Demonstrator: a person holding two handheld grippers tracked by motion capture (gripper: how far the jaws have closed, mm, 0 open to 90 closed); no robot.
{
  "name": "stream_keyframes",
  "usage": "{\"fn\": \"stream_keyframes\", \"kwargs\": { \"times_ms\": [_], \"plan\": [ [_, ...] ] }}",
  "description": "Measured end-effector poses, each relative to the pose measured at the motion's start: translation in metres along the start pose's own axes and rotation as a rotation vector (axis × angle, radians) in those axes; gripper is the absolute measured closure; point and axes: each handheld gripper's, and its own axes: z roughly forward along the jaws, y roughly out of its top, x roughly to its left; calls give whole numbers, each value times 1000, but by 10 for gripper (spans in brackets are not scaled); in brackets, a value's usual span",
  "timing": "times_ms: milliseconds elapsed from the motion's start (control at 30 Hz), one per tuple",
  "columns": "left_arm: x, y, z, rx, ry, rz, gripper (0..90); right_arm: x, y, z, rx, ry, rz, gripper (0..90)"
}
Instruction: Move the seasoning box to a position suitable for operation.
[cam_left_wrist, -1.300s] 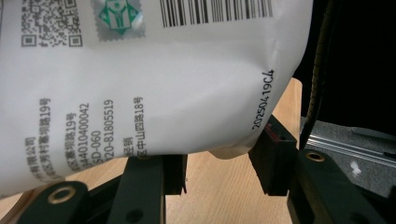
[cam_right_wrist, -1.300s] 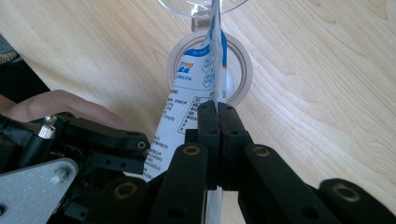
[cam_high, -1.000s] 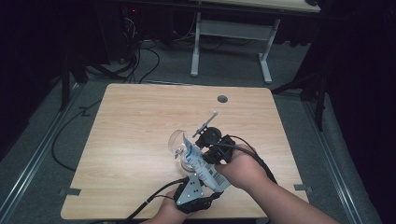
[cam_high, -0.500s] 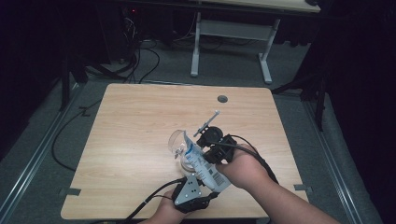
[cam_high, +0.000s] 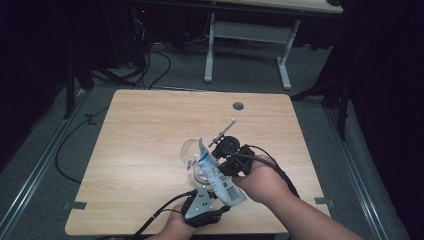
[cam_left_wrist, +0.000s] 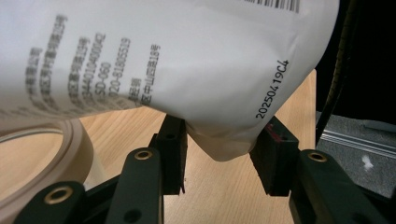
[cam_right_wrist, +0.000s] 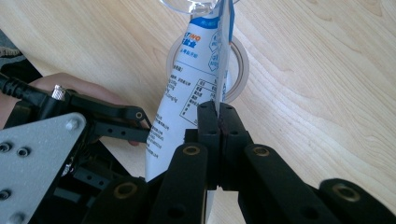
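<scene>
Item: white printed pouch (cam_high: 216, 172), held tilted over a clear glass (cam_high: 191, 152) near the front edge of the wooden table (cam_high: 150, 130). My right gripper (cam_right_wrist: 218, 119) is clenched flat on the pouch's edge, jaws pressed together on the film. My left gripper (cam_left_wrist: 219, 149) stands with jaws parted either side of the pouch's bottom corner; whether the pads touch it I cannot quite tell. A ring of tape (cam_right_wrist: 239, 70) lies beneath the pouch, beside the glass.
</scene>
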Motion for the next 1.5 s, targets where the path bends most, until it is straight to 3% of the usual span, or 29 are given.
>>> {"fn": "stream_keyframes", "kwargs": {
  "times_ms": [400,833,1200,1500],
  "plan": [
    [-1,-5,-1,-9,8,-3,574,-2,-3,1,6,1,9,900],
    [-1,-10,-2,9,-7,-12,465,-4,-3,3,3,2,20,900],
    [6,-21,-14,23,6,-35,457,-6,-6,5,6,-2,20,900],
    [24,-27,-38,6,58,-63,469,-7,-8,8,10,2,19,900]
  ]
}}
